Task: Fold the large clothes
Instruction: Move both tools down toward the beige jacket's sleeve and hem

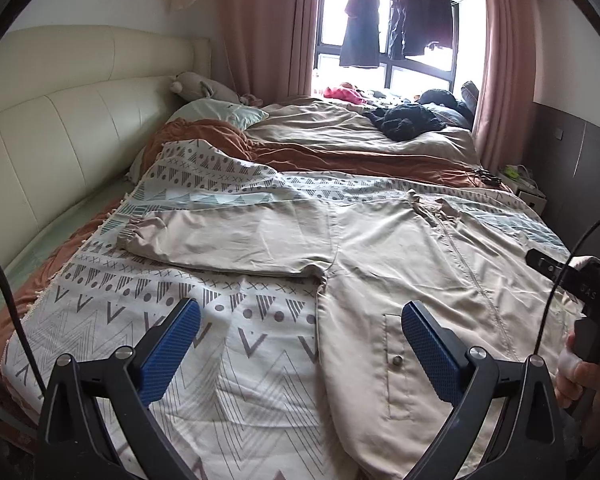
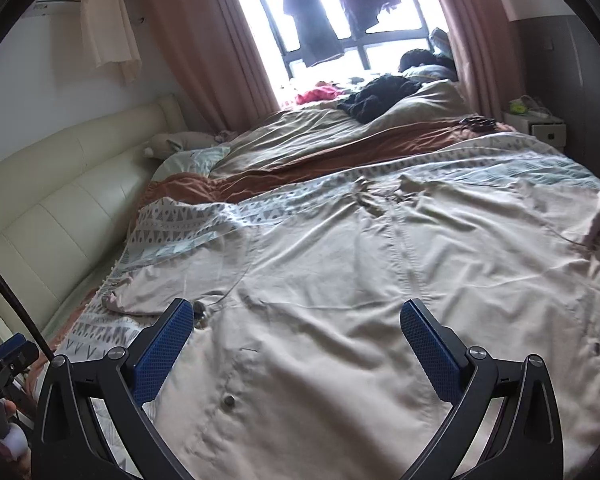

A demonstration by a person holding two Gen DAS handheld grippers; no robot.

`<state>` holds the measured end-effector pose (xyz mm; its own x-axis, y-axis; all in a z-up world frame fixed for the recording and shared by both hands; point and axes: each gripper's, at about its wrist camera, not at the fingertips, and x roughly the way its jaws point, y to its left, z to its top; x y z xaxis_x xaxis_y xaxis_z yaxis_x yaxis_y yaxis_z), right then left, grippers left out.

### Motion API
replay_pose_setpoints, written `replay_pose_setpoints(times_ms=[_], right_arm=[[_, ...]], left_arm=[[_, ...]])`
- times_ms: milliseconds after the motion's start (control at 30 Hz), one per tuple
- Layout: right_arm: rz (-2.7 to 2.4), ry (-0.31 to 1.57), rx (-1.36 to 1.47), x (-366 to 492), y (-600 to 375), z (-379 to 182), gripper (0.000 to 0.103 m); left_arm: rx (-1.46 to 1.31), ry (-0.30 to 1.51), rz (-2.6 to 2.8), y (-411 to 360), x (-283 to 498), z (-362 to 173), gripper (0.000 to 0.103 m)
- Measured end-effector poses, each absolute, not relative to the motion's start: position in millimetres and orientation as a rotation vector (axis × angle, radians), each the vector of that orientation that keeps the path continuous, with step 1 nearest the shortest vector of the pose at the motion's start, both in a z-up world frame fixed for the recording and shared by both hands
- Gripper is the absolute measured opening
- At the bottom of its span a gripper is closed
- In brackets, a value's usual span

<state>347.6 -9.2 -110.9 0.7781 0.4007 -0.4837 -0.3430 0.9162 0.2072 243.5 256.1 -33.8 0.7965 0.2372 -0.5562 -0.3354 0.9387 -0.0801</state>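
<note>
A large beige zip jacket lies spread flat, front up, on a patterned bedspread. Its left sleeve stretches out to the left. My left gripper is open and empty, hovering above the jacket's lower left edge by the snap pocket. My right gripper is open and empty above the jacket's body, with a snap button between its blue pads. The right gripper's handle and the hand holding it show at the right edge of the left wrist view.
A cream padded headboard runs along the left. Beyond the jacket lie a rust and tan duvet, a dark clothes heap, and a window with hanging clothes. A white nightstand stands at the right.
</note>
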Motion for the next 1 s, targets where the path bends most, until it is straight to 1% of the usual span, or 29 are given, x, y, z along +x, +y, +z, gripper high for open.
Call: replay_pose_setpoints(times_ms=[167,300,633,700,767,800,867,900,967,1000], right_arm=[[0.472,0.607,0.091,391.6,20.4,-114.1,0.103],[0.532,0.655,0.098,424.8,36.7,-117.4,0.103],[0.601,0.764,-0.029,506.4,92.5,-132.5,0.103],[0.606,0.774,-0.035,516.6,100.8,-133.5,0.103],[0.616,0.784,-0.044,528.9,107.8,-136.7,0.103],[0.616,0.791,-0.049,534.9,114.6,-138.4,0.103],[0.611,0.82,-0.047,549.3,123.6,-143.4,0.103],[0.609,0.831,-0.044,553.5,127.2,-145.2,0.103],[0.598,0.847,-0.045,568.1,137.6,-149.1,0.103],[0.592,0.85,-0.048,573.8,142.6,-150.7,0.103]], left_arm=[[-0.155,0.621,0.355,278.6,266.3,-41.1,0.103],[-0.179,0.614,0.365,304.9,280.7,-47.4,0.103],[-0.346,0.602,0.454,391.9,312.9,-73.7,0.102],[-0.385,0.603,0.475,410.2,318.0,-80.5,0.093],[-0.447,0.62,0.5,432.9,325.1,-91.5,0.08],[-0.474,0.628,0.512,443.4,328.2,-97.4,0.076],[-0.532,0.642,0.528,462.9,335.0,-109.8,0.064],[-0.558,0.646,0.532,471.3,338.2,-115.2,0.061],[-0.611,0.659,0.542,488.7,346.2,-128.4,0.049],[-0.635,0.666,0.547,496.8,350.0,-134.8,0.048]])
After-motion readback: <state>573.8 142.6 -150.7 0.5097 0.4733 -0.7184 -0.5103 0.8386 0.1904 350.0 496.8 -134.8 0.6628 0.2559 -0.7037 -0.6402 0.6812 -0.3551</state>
